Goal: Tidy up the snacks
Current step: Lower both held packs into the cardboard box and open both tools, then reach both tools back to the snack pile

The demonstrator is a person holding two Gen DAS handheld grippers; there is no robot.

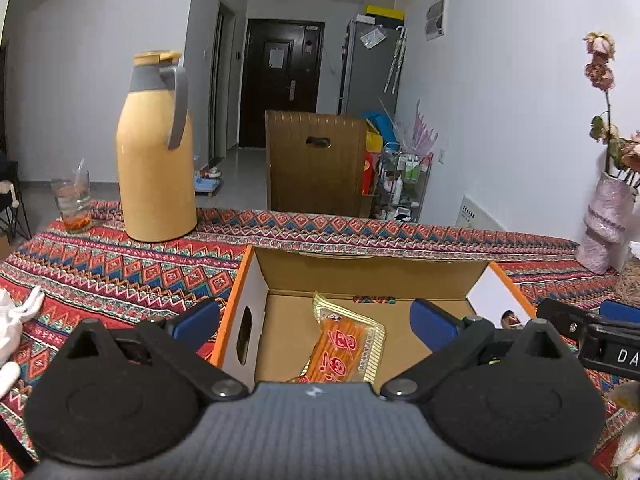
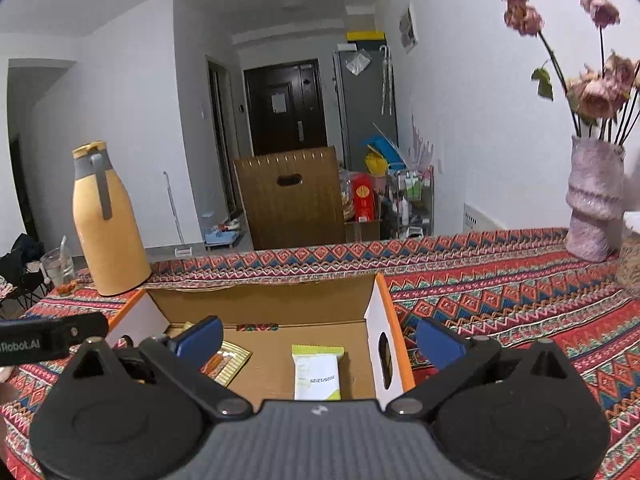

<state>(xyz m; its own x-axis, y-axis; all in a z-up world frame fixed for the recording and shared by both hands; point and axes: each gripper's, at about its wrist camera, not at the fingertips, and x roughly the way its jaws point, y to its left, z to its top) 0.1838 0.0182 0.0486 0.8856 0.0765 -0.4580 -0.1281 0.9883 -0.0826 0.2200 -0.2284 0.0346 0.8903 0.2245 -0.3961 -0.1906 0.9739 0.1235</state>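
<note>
An open cardboard box (image 1: 362,276) with orange edges sits on the patterned tablecloth. An orange snack packet (image 1: 346,344) lies on its floor in the left wrist view. In the right wrist view a white and green snack packet (image 2: 317,372) lies on the floor of the box (image 2: 260,300), with the orange packet (image 2: 226,364) at its left. My left gripper (image 1: 316,320) hangs open above the box, nothing between its blue pads. My right gripper (image 2: 318,340) is open too, over the box's right side, and holds nothing.
A tall yellow thermos (image 1: 154,152) and a glass (image 1: 72,204) stand at the far left of the table. A pale vase (image 2: 592,204) with dried flowers stands at the far right. A brown chair back (image 1: 316,164) rises behind the table's far edge. White cloth (image 1: 16,320) lies at the left.
</note>
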